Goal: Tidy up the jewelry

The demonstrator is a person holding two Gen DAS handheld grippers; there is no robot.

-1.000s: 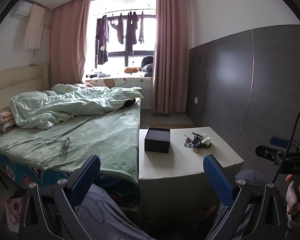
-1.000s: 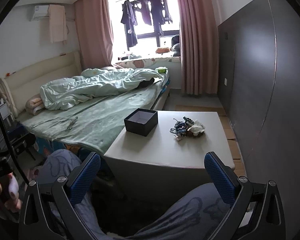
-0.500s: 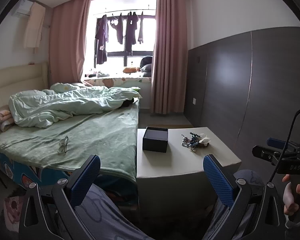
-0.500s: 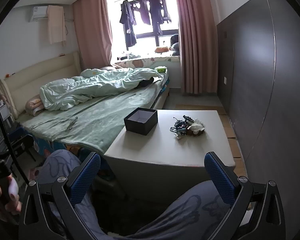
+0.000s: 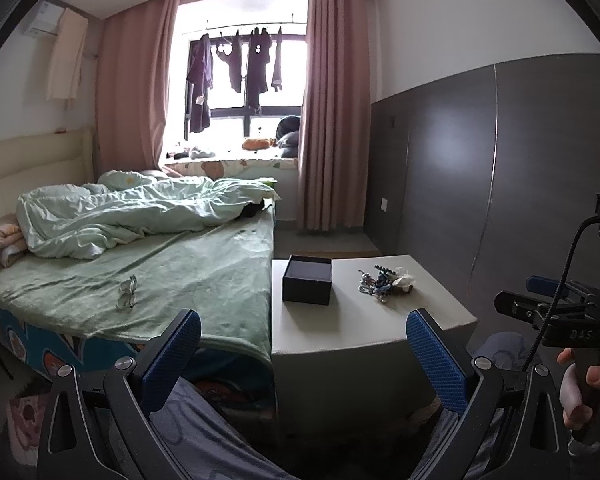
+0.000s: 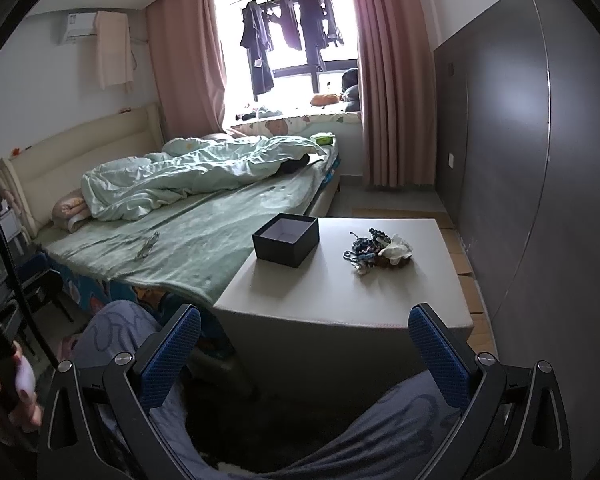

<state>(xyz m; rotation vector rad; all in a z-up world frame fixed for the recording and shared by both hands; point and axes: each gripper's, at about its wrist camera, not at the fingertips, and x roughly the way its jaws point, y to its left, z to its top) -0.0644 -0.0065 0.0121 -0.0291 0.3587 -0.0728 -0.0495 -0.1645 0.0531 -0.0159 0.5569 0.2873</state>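
Here we are at the low pale grey table (image 6: 340,292) beside the bed, and nothing on it has been touched. The open dark square cardboard box (image 6: 286,240) sits toward the bed side of the tabletop, lid off, pale lining showing, apparently empty. A little apart from it, toward the grey wall panel, lies the tangled heap of beaded and metal jewelry (image 6: 366,250), with something white and crumpled (image 6: 396,249) touching its far side.

Both tools hang back, well short of the table edge, above the person's patterned grey trousers (image 6: 380,420). The left gripper (image 5: 302,354) has its blue-padded jaws spread wide with nothing between them; the right gripper (image 6: 304,350) is the same, wide and empty.

So the step in hand looks like the first reach. My read: the right side is the nearer one to that heap, so it should go in, while the left could steady the box. The pile is knotted, so pinching one strand at the edge and lifting slowly would beat grabbing the middle, or the whole clump may trail along. The spectacles (image 5: 127,292) on the green blanket are out of the way.
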